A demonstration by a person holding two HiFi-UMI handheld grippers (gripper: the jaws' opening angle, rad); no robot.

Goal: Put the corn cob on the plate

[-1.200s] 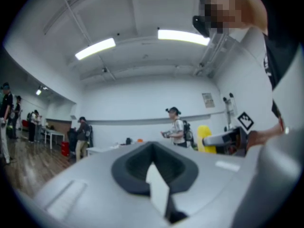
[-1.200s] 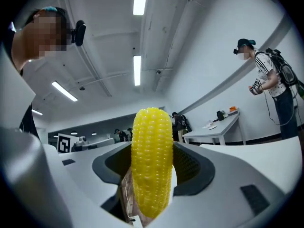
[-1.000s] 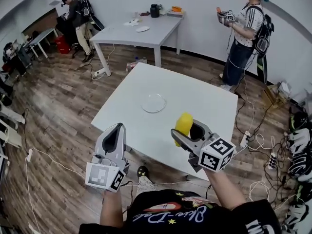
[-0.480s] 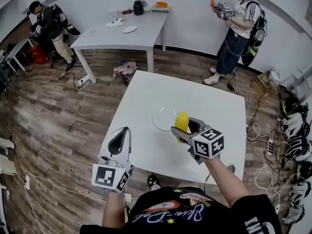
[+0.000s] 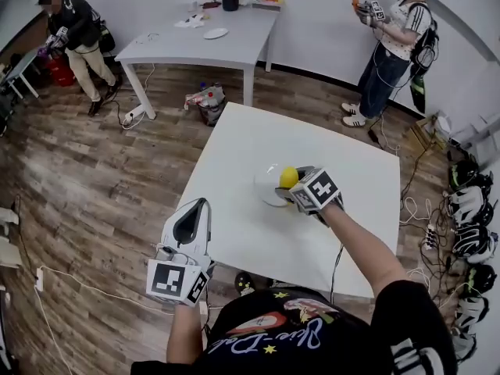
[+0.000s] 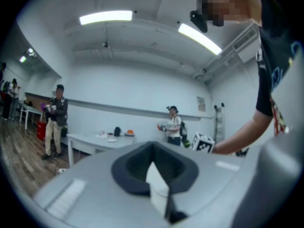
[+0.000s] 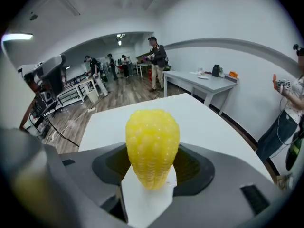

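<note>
My right gripper [image 5: 291, 184] is shut on the yellow corn cob [image 5: 288, 177], which it holds over the right part of the clear glass plate [image 5: 266, 187] in the middle of the white table [image 5: 242, 233]. In the right gripper view the corn cob [image 7: 152, 147] stands up between the jaws, tip pointing away from the camera. My left gripper [image 5: 193, 211] hangs at the table's near-left edge, shut and with nothing in it; in the left gripper view its jaws [image 6: 156, 189] point up at the far wall.
A second white table [image 5: 199, 39] with a dark jug, a plate and small items stands at the back. One person stands far left, another far right by the wall. Cables and bags lie on the wooden floor to the right.
My right gripper has carried the corn cob forward and left, from the near side of the table to above the plate. The left gripper has barely moved.
</note>
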